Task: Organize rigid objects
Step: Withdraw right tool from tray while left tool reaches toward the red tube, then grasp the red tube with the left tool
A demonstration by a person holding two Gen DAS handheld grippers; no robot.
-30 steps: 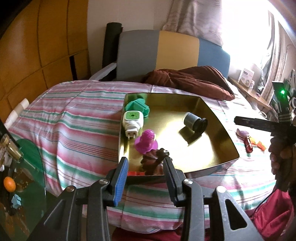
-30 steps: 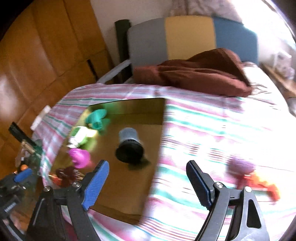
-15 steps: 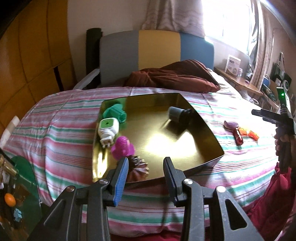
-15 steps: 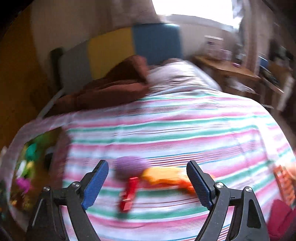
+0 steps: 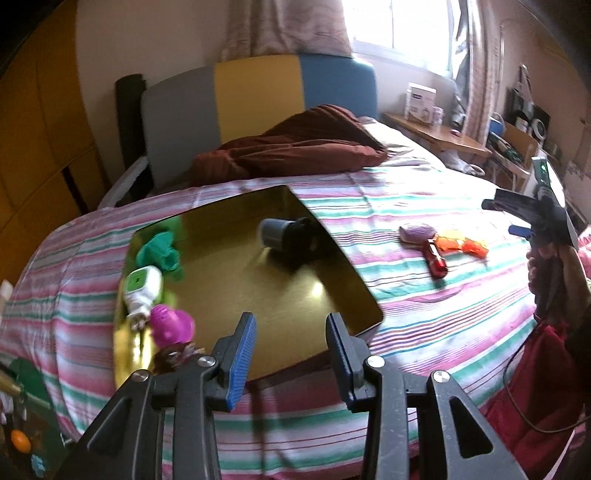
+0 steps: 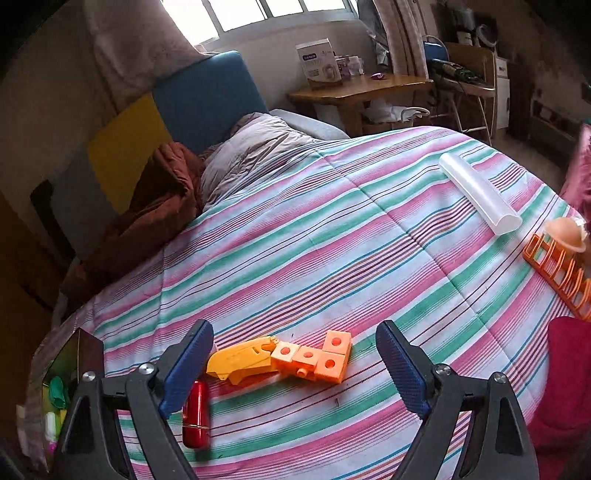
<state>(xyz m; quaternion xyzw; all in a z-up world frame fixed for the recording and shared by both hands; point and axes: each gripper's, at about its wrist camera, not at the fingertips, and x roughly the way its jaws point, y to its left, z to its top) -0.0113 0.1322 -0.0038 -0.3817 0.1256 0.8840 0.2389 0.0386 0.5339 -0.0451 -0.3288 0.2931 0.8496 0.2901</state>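
Striped bedspread (image 5: 424, 306) carries gold tray (image 5: 354, 288) holding green toy (image 5: 159, 251), white plug (image 5: 142, 288), magenta piece (image 5: 171, 325), grey cylinder (image 5: 275, 232). Left gripper (image 5: 290, 354) part-open, empty; right gripper (image 6: 295, 363) opening wide over orange blocks (image 6: 317, 360), untouched.

Bedroom, daylight from window (image 6: 258, 11) behind bed.
Striped quilt (image 6: 332, 240) on bed; grey-yellow-blue headboard (image 5: 258, 96); brown blanket (image 5: 295, 147) bunched at head; wooden side table (image 6: 358, 88) by curtain (image 5: 288, 26); wood-panel wall (image 5: 37, 147) left.

Gold tray (image 5: 354, 295) on striped bedspread holding five small items, orange block piece (image 6: 314, 360) and red cylinder (image 6: 196, 413) outside it
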